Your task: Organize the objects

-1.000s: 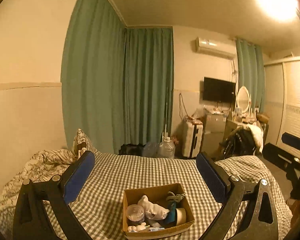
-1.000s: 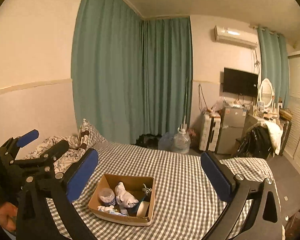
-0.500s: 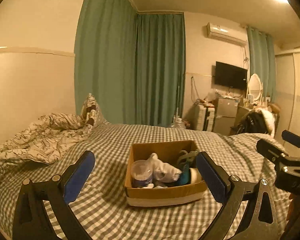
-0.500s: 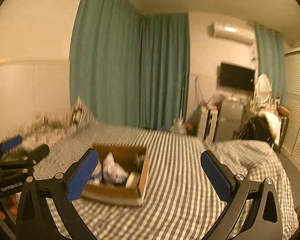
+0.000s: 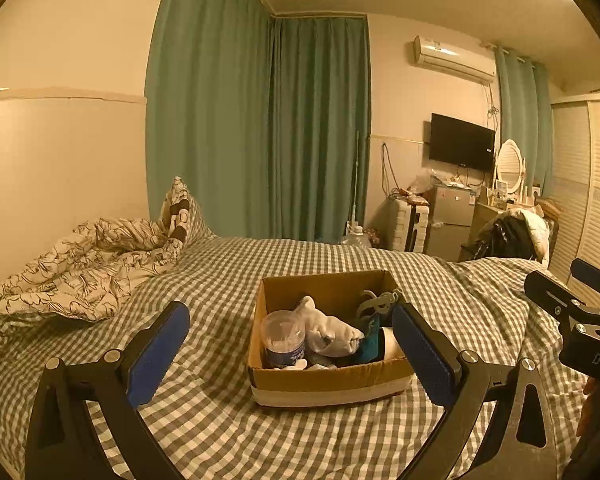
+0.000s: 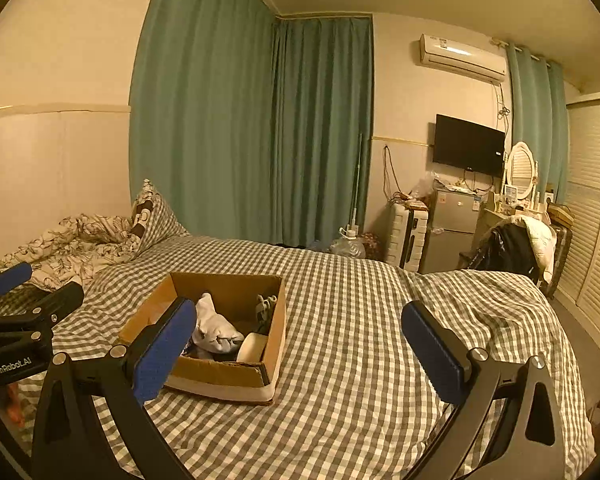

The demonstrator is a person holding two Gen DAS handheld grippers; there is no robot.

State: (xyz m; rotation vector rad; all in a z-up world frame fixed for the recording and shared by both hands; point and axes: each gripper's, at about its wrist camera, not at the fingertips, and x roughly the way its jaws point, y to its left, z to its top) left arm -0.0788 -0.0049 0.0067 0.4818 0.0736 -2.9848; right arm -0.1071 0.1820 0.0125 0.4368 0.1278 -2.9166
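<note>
A brown cardboard box [image 5: 332, 372] sits on a grey-and-white checked bedspread [image 5: 228, 280]. Teal curtains [image 5: 260, 128] hang behind a white duvet [image 5: 80, 264] printed with black floral outlines.

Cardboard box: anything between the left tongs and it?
Nothing visible. The left tongs are open, and only bare checkered bedspread lies before the cardboard box. The white cloth sits inside.

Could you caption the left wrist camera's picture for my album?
Open left gripper hovers before a cardboard box of odds and ends on a checked bed.
</note>
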